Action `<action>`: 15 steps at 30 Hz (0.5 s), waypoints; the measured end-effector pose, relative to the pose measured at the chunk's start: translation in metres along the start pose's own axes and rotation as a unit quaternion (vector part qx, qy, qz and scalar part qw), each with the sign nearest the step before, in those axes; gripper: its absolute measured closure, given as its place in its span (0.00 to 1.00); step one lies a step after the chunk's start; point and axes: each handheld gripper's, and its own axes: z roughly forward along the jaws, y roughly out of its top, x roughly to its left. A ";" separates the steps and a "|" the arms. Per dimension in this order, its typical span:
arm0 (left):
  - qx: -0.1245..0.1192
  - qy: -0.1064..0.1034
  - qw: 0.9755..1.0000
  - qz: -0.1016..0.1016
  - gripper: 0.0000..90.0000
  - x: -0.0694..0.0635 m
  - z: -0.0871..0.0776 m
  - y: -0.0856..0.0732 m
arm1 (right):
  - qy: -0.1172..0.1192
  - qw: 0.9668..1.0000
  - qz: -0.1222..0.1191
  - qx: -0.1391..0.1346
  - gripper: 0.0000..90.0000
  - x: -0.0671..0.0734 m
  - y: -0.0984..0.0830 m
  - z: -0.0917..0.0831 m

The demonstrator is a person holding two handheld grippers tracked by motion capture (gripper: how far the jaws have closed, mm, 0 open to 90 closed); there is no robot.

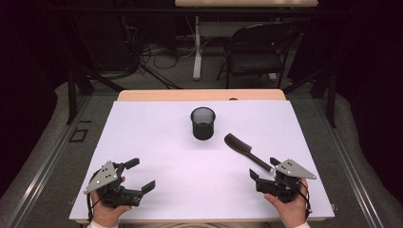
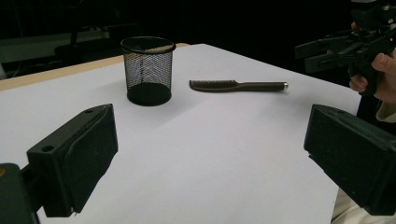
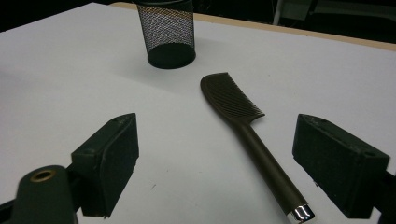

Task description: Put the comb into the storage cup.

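Between the wide-open jaws of the right gripper (image 3: 215, 154) lies the comb (image 3: 243, 121), its handle nearer the right jaw, its metal-capped end closest to the camera and its toothed head pointing away toward the mesh cup (image 3: 166, 32). Nothing is gripped yet. A closing pinch on the thin, round handle could roll it or skid it across the smooth white table (image 3: 60, 70). Well off to the side, the left gripper (image 1: 138, 175) also stands wide and empty.
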 end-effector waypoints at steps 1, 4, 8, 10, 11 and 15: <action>0.000 0.000 1.000 0.000 0.03 0.000 0.000 0.000 | -0.001 1.000 -0.001 0.000 0.16 0.000 0.000 0.001; 0.000 0.003 1.000 0.000 0.03 -0.001 0.000 0.000 | -0.001 1.000 0.001 0.008 0.16 -0.002 0.001 0.002; 0.002 0.003 1.000 0.001 0.03 -0.002 0.000 0.000 | 0.005 1.000 0.014 0.018 0.17 -0.004 0.004 0.003; 0.002 0.002 1.000 0.001 0.03 -0.002 0.001 0.000 | 0.009 0.999 0.020 0.026 0.17 -0.005 0.006 0.005; 0.002 0.002 1.000 0.001 0.03 -0.002 0.001 0.000 | 0.010 0.999 0.023 0.029 0.17 -0.005 0.007 0.005; 0.005 0.002 1.000 0.001 0.03 -0.002 0.002 -0.001 | 0.013 0.999 0.017 0.038 0.17 -0.005 0.011 0.007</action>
